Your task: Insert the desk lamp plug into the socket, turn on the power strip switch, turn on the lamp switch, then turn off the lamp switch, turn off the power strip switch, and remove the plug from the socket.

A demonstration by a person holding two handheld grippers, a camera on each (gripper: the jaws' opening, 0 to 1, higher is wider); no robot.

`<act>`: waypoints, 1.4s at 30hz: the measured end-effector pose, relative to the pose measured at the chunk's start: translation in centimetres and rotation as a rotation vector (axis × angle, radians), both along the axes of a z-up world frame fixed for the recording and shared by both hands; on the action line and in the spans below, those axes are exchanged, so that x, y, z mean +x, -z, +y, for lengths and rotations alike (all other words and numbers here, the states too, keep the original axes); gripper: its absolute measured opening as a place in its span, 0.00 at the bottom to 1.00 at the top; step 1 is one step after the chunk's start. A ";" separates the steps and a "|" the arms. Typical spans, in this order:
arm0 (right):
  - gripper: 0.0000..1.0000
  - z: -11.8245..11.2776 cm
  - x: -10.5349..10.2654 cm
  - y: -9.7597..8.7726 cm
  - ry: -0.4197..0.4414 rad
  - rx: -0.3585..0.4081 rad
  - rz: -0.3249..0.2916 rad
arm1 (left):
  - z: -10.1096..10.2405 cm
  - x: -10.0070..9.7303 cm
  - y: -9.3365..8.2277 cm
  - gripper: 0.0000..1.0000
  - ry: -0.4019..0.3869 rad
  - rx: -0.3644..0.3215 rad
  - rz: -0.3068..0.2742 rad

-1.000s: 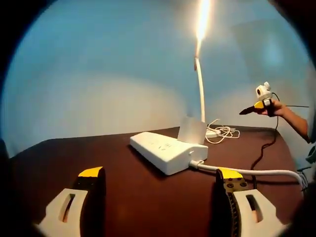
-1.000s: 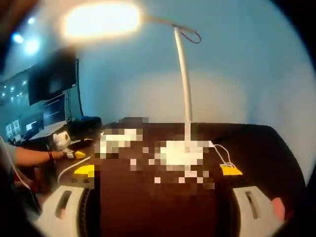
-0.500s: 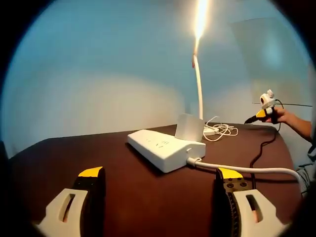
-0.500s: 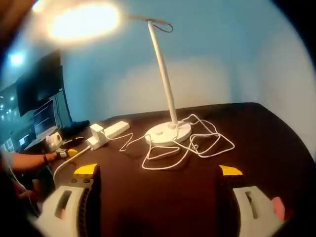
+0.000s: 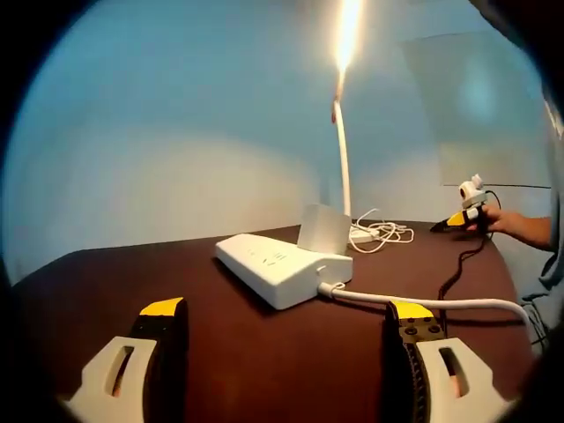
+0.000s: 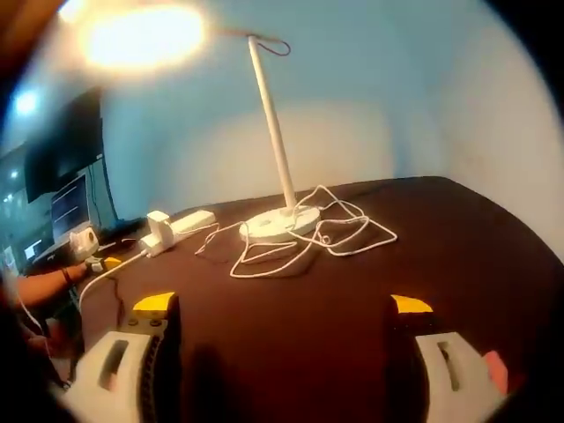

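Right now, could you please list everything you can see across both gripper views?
white rectangular power strip: one, white, on the table, thick white cord leading off.
boxy white plug adapter: one, white, seated in the strip.
tall white desk lamp: one, white, lit, round base on the table.
loose thin white lamp cable: one, white, coiled around the base.
dark brown table: one, brown.
black monitors: dark, beyond the table.
left gripper: yellow-tipped, open, empty.
right gripper: yellow-tipped, open, empty.
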State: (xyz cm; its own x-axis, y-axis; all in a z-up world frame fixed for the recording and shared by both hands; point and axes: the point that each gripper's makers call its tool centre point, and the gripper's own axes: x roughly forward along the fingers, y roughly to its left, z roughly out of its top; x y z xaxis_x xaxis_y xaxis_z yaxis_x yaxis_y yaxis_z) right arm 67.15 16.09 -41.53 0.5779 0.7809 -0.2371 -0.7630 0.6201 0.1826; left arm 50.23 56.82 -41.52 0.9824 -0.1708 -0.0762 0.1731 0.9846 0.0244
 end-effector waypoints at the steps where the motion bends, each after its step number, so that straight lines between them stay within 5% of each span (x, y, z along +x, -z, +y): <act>1: 0.96 0.0 0.0 -0.1 0.000 -0.005 -0.001 | -0.2 0.0 0.0 0.89 0.000 0.001 0.001; 3: 0.96 0.5 0.1 -1.3 -0.021 0.037 -0.061 | -0.1 0.0 0.0 0.89 -0.005 -0.003 0.004; 8: 0.94 0.3 0.2 -0.5 -0.030 -0.051 -0.130 | 0.0 -0.1 0.1 0.89 -0.002 0.004 0.003; 11: 0.92 0.5 -0.2 -1.3 -0.030 -0.034 -0.180 | 0.1 0.0 0.3 0.89 -0.001 -0.003 0.007; 22: 0.88 0.1 -0.4 -0.9 -0.009 -0.013 -0.115 | 0.1 0.0 0.3 0.89 -0.002 0.001 -0.006; 28: 0.67 0.9 -0.9 -1.1 -0.051 -0.016 -0.080 | 0.0 -0.1 0.2 0.89 0.004 0.011 -0.019; 42: 0.50 3.6 1.6 -4.2 -0.094 -0.037 -0.108 | -0.2 0.0 0.0 0.89 0.006 0.014 -0.028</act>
